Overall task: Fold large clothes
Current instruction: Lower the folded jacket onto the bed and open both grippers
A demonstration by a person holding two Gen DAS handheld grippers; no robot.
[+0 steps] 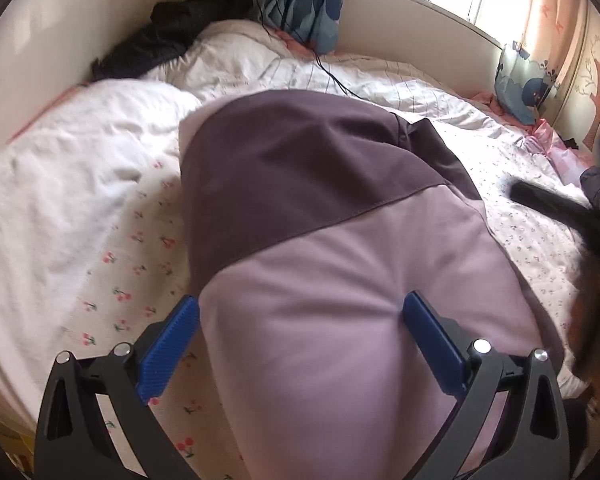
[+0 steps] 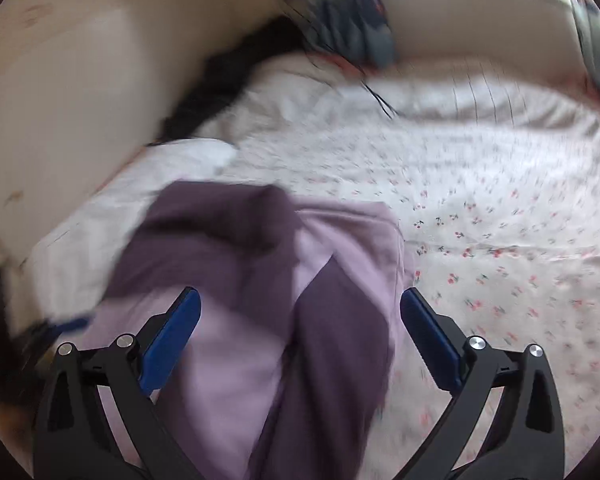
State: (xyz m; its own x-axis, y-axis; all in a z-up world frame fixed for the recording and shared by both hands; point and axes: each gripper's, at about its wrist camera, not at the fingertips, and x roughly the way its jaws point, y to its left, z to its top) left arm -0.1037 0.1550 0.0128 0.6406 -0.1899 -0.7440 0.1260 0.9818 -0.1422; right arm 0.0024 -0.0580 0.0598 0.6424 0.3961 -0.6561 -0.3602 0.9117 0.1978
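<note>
Lying on the bed, the two-tone garment (image 1: 324,240) spreads forward from the left claw (image 1: 300,320), its pale lilac part nearest the claw and its dark purple part beyond that. The left claw is released, its blue pads (image 1: 172,344) spread wide: one pad sits just off the garment's left edge over the sheet, the other rests on the lilac cloth, with nothing pinched between them.

From the right wrist view, which is blurred, the same garment (image 2: 260,280) lies bunched ahead of and beneath the right claw (image 2: 300,320), dark and lilac folds overlapping. That claw is also released, pads wide apart, the cloth passing under the gap rather than being gripped.

Under the garment, to both sides of the claws, is a white bedsheet (image 1: 132,264) printed with small red cherries. Farther ahead and to the left of the left claw lies a rumpled white duvet (image 1: 80,152), and beyond it a dark heap of clothing (image 1: 180,28) against the wall. A blue-patterned curtain (image 1: 316,4) hangs far ahead, with black cables (image 1: 332,72) trailing over the bedding.
</note>
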